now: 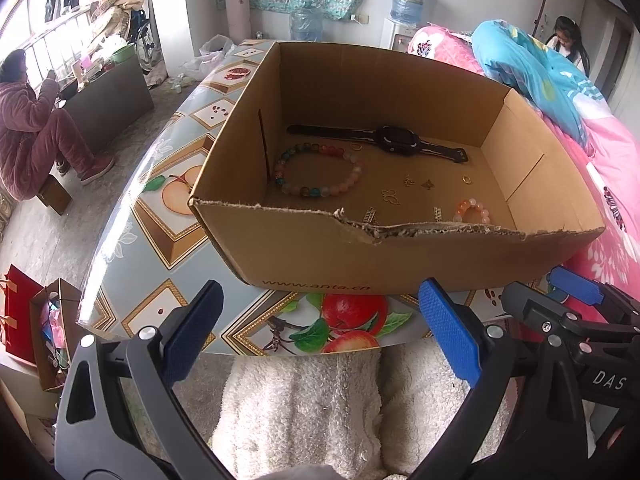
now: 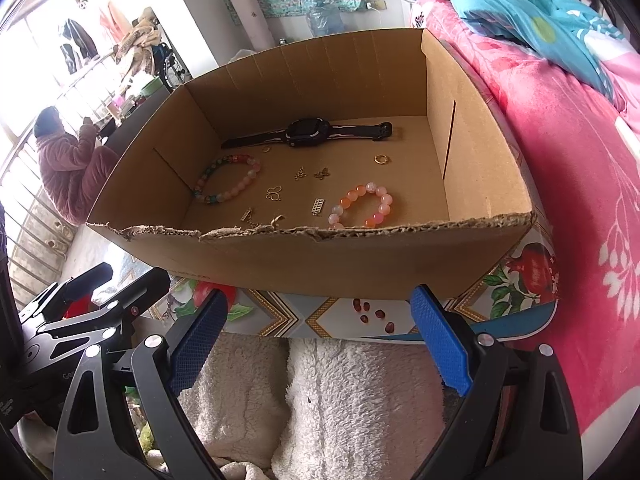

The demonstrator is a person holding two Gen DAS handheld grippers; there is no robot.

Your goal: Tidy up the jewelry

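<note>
Both claws, the left gripper [image 1: 320, 334] and right gripper [image 2: 318, 340], hang wide and empty near the brown cardboard box [image 2: 304, 264], whose torn front wall might snag them reaching for the tiny gold charms [image 2: 274, 194].

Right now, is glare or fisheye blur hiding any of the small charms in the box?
Left wrist view: window blown out, box floor evenly lit, butterfly charm sharp but tiny. Right wrist view: the torn front edge of the cardboard box partly hides one chain piece; edges bend, centre stays crisp; pink bracelet clear.

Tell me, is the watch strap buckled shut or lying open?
Open: the watch lies flat in the box, straps stretched out both ways.
</note>
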